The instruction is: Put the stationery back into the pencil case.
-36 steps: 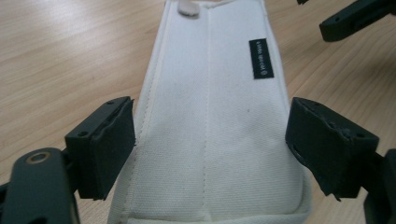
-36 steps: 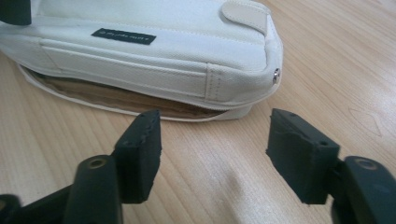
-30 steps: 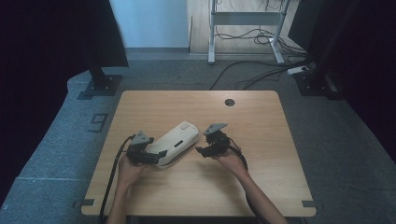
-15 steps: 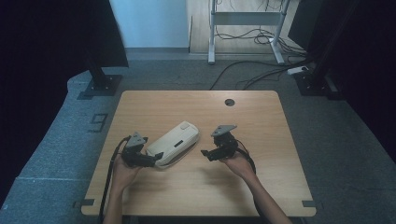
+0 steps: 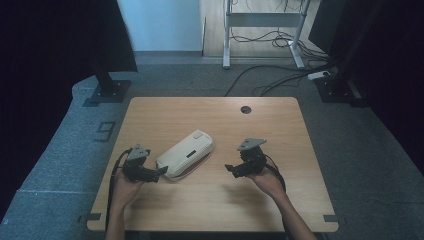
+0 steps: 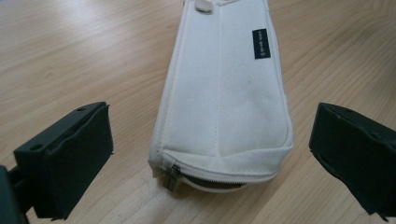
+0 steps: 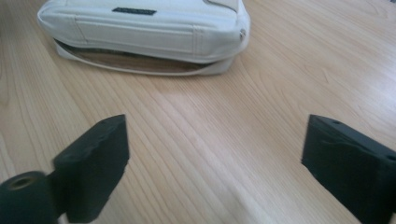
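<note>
A white fabric pouch (image 5: pixel 186 154) is being left lying on the wooden table (image 5: pixel 210 210), left of its middle and nearer the near edge than the far one, set slantwise with one end pointing toward the near left corner. Its cloth is being shown as a fine canvas weave with stitched seams running lengthwise, a small black label (image 6: pixel 262 44) sewn on top, and rounded, soft-edged ends. A metal zip pull (image 6: pixel 172 173) is being seen at the near end, where the zip is curving along the lower edge.

The left gripper (image 5: pixel 158 173) is being held just short of that end; its jaws have just been opening and are being kept spread wide, the blocky black pads (image 6: pixel 79 158) standing clear of the cloth with the pouch's end between them, untouched.

The right gripper (image 5: pixel 229 168) is being held well apart from the pouch, toward the right edge; its jaws have likewise just been opening and are spread, with bare wood grain between them.
</note>
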Motion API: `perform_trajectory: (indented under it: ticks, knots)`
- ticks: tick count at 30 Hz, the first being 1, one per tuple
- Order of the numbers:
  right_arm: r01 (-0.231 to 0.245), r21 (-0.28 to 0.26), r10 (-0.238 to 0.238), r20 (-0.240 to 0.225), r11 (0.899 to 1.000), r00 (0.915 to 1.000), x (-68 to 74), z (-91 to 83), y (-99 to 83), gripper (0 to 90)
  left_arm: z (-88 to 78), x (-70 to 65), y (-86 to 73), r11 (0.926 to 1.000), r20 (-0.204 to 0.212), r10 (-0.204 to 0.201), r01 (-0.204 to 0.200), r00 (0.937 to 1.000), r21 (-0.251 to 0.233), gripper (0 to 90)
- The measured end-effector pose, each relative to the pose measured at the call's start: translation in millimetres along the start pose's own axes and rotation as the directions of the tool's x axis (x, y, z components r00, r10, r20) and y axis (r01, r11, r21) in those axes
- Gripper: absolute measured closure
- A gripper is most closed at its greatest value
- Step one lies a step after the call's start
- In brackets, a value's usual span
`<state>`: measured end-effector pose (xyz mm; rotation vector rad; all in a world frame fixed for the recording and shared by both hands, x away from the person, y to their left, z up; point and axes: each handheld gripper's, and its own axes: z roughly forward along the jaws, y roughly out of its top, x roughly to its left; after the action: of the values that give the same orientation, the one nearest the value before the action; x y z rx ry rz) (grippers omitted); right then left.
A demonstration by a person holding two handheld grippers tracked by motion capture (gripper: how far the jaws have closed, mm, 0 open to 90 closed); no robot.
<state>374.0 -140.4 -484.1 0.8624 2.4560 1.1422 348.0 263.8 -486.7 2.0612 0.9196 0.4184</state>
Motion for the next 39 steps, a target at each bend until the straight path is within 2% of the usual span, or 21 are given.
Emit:
perform_trajectory:
  ticks: [3, 8, 12, 13, 14, 15, 19, 27, 33, 37, 39]
  knots:
    - [-0.007, 0.000, 0.007, 0.021, 1.000, 0.9997, -4.8, -10.0, -9.8, 1.4, -1.5, 3.5, -4.9, 1.0000, 0.001, -0.008, 0.008, 1.0000, 0.002, 0.0]
    - [-0.022, 0.001, 0.021, 0.051, 1.000, 0.9985, -10.4, -21.2, -22.7, 0.0, -0.6, 7.0, -11.4, 0.9997, -0.001, -0.016, 0.016, 0.9999, 0.021, 0.0]
    - [-0.046, 0.002, 0.046, 0.077, 0.999, 0.9960, -15.0, -29.0, -33.9, 0.0, 2.9, 12.7, -21.5, 0.9982, -0.011, -0.024, 0.024, 0.9997, 0.055, 0.0]
    - [-0.057, 0.001, 0.056, 0.083, 0.998, 0.9949, -16.4, -31.0, -37.2, 0.0, 4.1, 13.9, -22.9, 0.9968, -0.015, -0.021, 0.022, 0.9997, 0.076, 0.0]
    - [-0.067, -0.002, 0.067, 0.087, 0.998, 0.9939, -18.0, -32.9, -40.8, 0.0, 4.1, 13.9, -22.9, 0.9968, -0.015, -0.021, 0.022, 0.9997, 0.076, 0.0]
    - [-0.081, -0.004, 0.081, 0.092, 0.997, 0.9925, -20.0, -35.2, -45.5, 0.0, 6.1, 14.8, -27.5, 0.9955, -0.032, -0.012, 0.015, 0.9994, 0.094, 0.0]
    - [-0.123, -0.003, 0.122, 0.107, 0.992, 0.9867, -24.1, -40.6, -60.3, 0.0, 9.3, 17.6, -36.4, 0.9936, -0.029, -0.020, 0.023, 0.9994, 0.111, 0.0]
    - [-0.173, 0.007, 0.170, 0.151, 0.985, 0.9738, -28.1, -44.3, -90.8, 0.0, 16.3, 20.6, -50.4, 0.9885, -0.041, -0.027, 0.032, 0.9988, 0.148, 0.0]
    - [-0.205, 0.036, 0.195, 0.187, 0.978, 0.9628, -29.6, -41.7, -114.0, 0.0, 23.6, 20.8, -57.3, 0.9840, -0.023, -0.032, 0.035, 0.9992, 0.175, 0.0]
    - [-0.218, 0.064, 0.201, 0.205, 0.974, 0.9578, -31.0, -37.8, -125.7, 0.0, 25.7, 18.6, -56.8, 0.9811, -0.039, -0.014, 0.021, 0.9991, 0.192, 0.0]
    - [-0.223, 0.053, 0.208, 0.204, 0.973, 0.9567, -30.8, -38.8, -126.9, 0.1, 26.2, 17.8, -56.5, 0.9804, -0.047, -0.012, 0.021, 0.9988, 0.196, 0.0]
